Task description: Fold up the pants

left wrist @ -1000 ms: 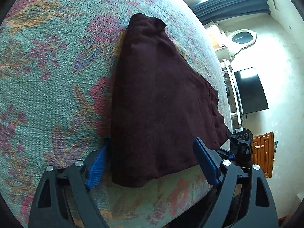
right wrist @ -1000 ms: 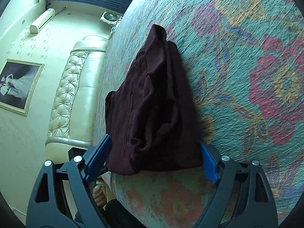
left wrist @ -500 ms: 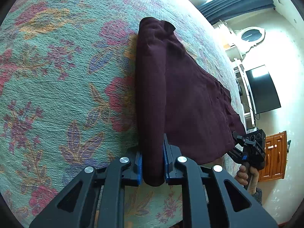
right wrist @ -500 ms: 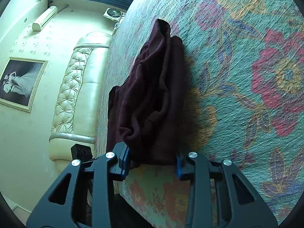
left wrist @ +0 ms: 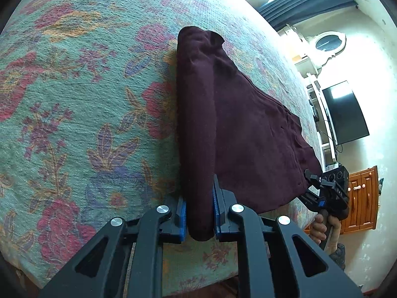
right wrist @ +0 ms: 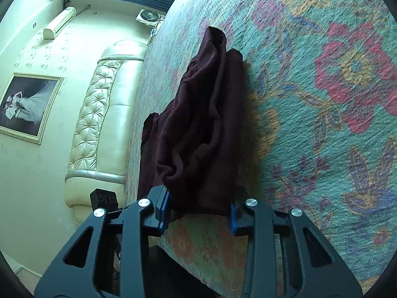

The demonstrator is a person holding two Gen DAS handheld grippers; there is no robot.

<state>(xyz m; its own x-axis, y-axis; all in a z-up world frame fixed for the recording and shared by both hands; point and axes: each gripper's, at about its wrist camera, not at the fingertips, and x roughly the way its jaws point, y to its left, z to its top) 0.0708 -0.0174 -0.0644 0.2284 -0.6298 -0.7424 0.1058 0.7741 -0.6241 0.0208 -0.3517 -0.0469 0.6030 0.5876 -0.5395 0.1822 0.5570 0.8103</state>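
Pants [left wrist: 243, 129], dark maroon, partly folded, lie centre frame on our floral bedspread [left wrist: 74, 99]. Left gripper [left wrist: 198, 214] pinches their rolled near edge; right gripper [right wrist: 198, 211] pinches a bunched corner, jaws just closed.

Left gripper [left wrist: 198, 217] is angled down, its blue pads clamped tight on a bunched fold of the dark pants [left wrist: 243, 134]; those jaws have just been closing, cloth caught between them. Right gripper [right wrist: 198, 211] is tilted down too, jaws just closed in and pinching a thicker wad of the same pants, so they stand wider apart. In the left view a bare hand [left wrist: 322, 228] grips the right gripper's handle
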